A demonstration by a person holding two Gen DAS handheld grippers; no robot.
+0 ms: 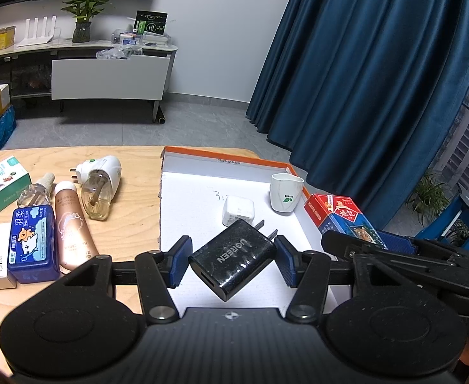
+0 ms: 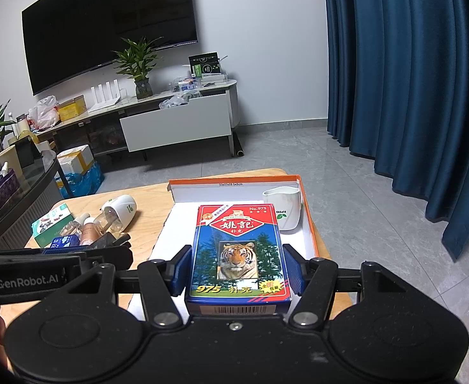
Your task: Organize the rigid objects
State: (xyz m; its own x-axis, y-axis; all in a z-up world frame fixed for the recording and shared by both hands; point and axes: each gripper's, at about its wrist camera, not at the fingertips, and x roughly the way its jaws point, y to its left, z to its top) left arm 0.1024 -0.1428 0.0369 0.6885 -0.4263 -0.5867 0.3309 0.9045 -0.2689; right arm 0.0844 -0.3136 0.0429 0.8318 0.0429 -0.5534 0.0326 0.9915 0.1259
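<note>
My left gripper (image 1: 232,260) is shut on a black UGREEN charger (image 1: 234,257), held tilted above the white floor of the orange-rimmed box lid (image 1: 202,152). My right gripper (image 2: 237,270) is shut on a red and blue playing-card box with a tiger picture (image 2: 237,249), held over the right part of the same lid (image 2: 311,224). The card box also shows in the left wrist view (image 1: 340,214). A white charger (image 1: 238,209) and a white cup (image 1: 286,196) sit in the lid.
On the wooden table (image 1: 138,192) left of the lid lie a mosquito-repellent plug-in (image 1: 101,180), a rose-gold tube (image 1: 73,227), a blue tin (image 1: 33,243), a small bottle (image 1: 36,190) and a green and white box (image 1: 2,185). Blue curtains hang at the right.
</note>
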